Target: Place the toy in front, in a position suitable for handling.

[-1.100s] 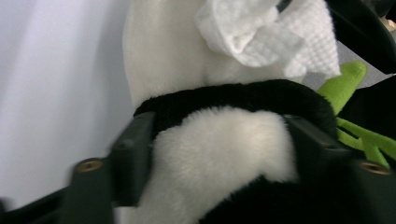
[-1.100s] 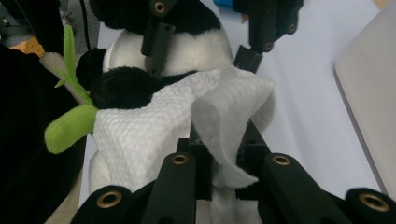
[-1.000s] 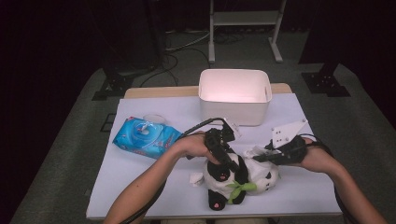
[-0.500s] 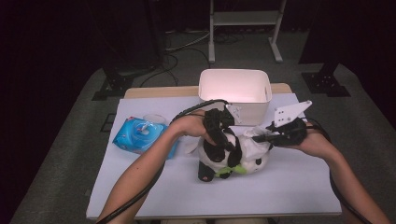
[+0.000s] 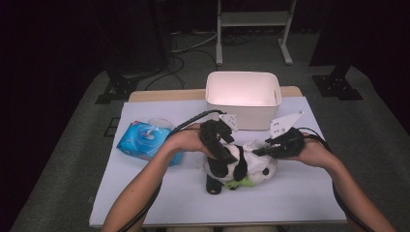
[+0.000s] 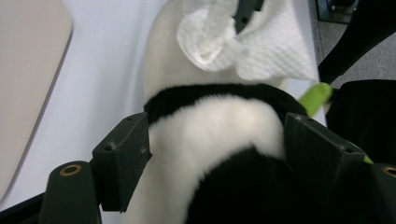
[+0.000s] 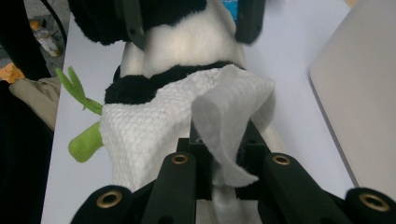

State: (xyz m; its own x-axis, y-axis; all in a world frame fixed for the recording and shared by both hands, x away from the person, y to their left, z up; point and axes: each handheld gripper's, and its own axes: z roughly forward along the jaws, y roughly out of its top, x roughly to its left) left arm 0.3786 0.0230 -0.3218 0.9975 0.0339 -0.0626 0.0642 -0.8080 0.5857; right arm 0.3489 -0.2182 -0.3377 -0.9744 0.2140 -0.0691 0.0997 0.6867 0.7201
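The left gripper (image 5: 227, 157) steadies the black-and-white plush panda (image 6: 219, 154); its jaws have just been opening and now stand loosely around the body. The right gripper (image 7: 219, 154), jaws closed on a white textured wipe (image 7: 154, 135), presses it on the panda's back for cleaning.

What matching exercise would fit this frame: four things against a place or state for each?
Things:
1. white wipe
2. panda plush
3. white bin
4. blue wipes pack

Places or states:
A. at the table's far edge
B. pinched by the right gripper
C. beside the person's left forearm
D. between the left gripper jaws

Pairs: 1-B, 2-D, 3-A, 4-C
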